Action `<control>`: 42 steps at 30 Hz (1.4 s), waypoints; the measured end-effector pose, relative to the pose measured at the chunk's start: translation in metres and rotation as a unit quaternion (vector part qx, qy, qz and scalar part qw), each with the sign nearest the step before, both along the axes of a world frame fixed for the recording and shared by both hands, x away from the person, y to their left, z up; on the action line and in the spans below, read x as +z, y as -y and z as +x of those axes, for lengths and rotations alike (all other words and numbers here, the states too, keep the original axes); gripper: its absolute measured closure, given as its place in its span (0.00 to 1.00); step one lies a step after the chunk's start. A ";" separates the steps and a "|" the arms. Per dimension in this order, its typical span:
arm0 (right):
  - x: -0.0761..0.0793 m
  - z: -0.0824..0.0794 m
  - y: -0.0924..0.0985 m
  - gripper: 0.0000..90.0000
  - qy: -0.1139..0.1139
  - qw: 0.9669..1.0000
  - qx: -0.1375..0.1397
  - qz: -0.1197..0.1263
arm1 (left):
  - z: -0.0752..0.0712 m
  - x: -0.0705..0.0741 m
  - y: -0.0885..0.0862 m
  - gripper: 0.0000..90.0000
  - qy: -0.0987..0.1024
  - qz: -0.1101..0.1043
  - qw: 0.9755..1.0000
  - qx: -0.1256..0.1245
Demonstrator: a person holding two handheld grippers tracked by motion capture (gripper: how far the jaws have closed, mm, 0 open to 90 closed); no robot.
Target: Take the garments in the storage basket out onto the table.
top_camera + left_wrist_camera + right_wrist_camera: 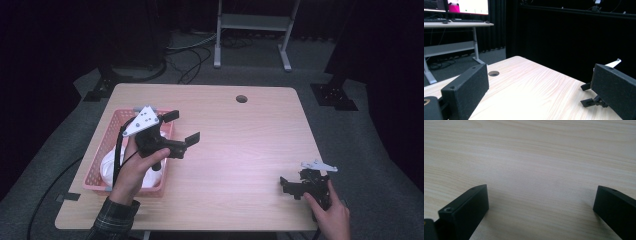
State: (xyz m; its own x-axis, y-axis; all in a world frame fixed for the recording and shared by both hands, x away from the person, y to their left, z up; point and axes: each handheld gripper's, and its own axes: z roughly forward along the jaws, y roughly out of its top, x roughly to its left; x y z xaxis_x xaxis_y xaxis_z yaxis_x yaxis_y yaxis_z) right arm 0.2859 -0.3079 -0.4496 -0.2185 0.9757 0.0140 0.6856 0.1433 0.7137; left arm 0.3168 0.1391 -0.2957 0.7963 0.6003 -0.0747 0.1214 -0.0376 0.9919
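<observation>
Wooden table (pixel 240 150) | pink basket (pixel 107 145) contents half-hidden | left gripper (pixel 182 127) released | right gripper (pixel 287 186) released

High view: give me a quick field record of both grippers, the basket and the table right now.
left gripper: open, raised beside the basket, holding nothing
right gripper: open, low at the table's near right, holding nothing
pink basket: at the table's left side, white item inside
table: light wood, round hole near far edge
</observation>
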 end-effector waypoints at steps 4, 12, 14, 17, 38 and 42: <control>0.000 0.000 0.000 0.00 0.000 1.000 0.000 0.000 | 0.000 0.002 -0.007 0.02 0.000 0.002 1.000 0.000; 0.000 0.000 0.000 0.00 0.000 1.000 0.000 0.000 | 0.001 0.005 -0.021 0.02 0.003 0.001 1.000 0.007; 0.000 0.000 0.000 0.00 0.000 1.000 0.000 0.000 | 0.000 0.007 -0.026 0.02 0.004 -0.001 1.000 0.010; 0.000 0.000 0.000 0.00 0.000 1.000 0.000 0.000 | 0.000 0.009 -0.033 0.02 0.006 -0.001 1.000 0.015; 0.000 0.000 0.000 0.00 0.000 1.000 0.000 0.000 | -0.001 0.018 -0.069 0.02 0.009 -0.002 0.999 0.049; 0.000 0.000 0.000 0.00 0.000 1.000 0.000 0.000 | -0.001 0.021 -0.072 0.02 0.010 0.000 0.999 0.050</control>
